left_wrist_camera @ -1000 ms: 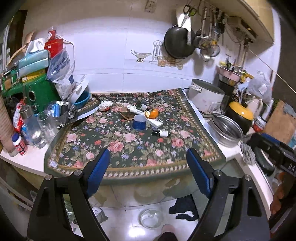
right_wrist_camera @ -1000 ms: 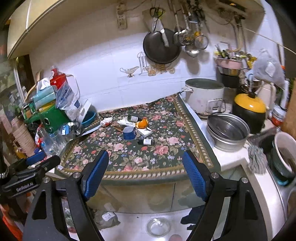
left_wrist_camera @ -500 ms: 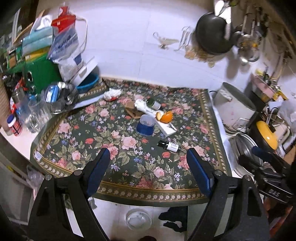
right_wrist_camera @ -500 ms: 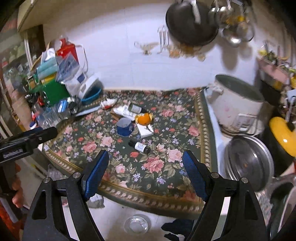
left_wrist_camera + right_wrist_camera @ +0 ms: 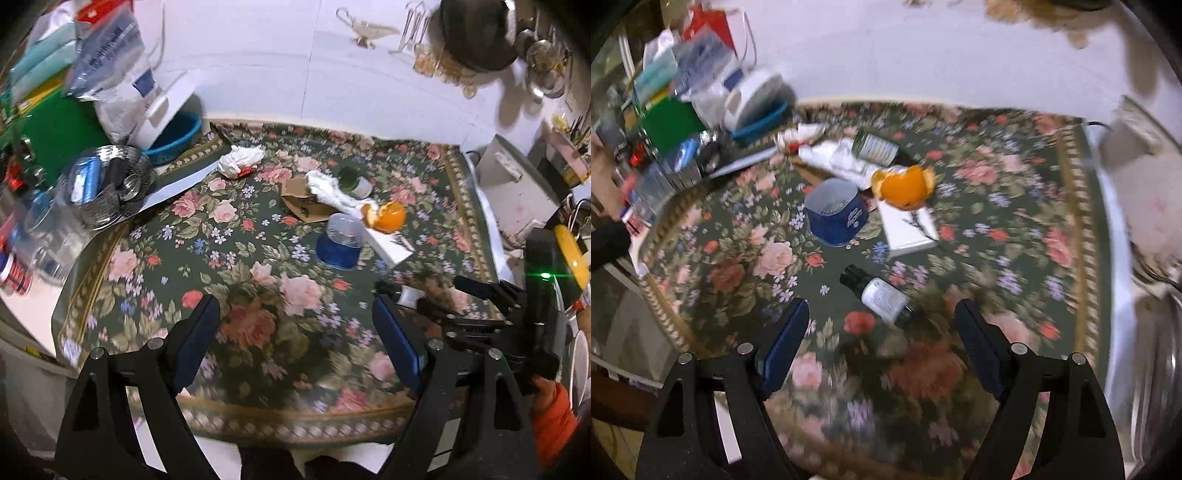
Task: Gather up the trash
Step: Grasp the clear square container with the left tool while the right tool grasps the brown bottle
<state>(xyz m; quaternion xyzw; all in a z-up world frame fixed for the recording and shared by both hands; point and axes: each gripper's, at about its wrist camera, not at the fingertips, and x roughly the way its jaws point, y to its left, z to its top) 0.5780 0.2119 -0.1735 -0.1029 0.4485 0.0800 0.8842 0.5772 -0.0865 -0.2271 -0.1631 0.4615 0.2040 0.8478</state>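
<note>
Trash lies on a floral cloth (image 5: 258,280): a small dark bottle with a white label (image 5: 879,295), a blue cup (image 5: 834,212), an orange peel (image 5: 905,186), a white card (image 5: 908,227), white tissue (image 5: 838,160), a green can (image 5: 875,146), a crumpled wrapper (image 5: 238,160) and brown cardboard (image 5: 303,203). My right gripper (image 5: 881,343) is open and empty, just in front of the small bottle, which lies between its fingers' line. My left gripper (image 5: 295,339) is open and empty over the cloth's near part. The right gripper also shows in the left wrist view (image 5: 480,306).
A steel bowl with cans (image 5: 107,181), jars and a green box (image 5: 55,129) crowd the left side. A blue basin (image 5: 173,136) sits at the back left. A white pot (image 5: 513,184) stands on the right. The counter's front edge is just below both grippers.
Both grippers have moved forward and down over the cloth. The right gripper has come close to the small bottle. Both stay open.
</note>
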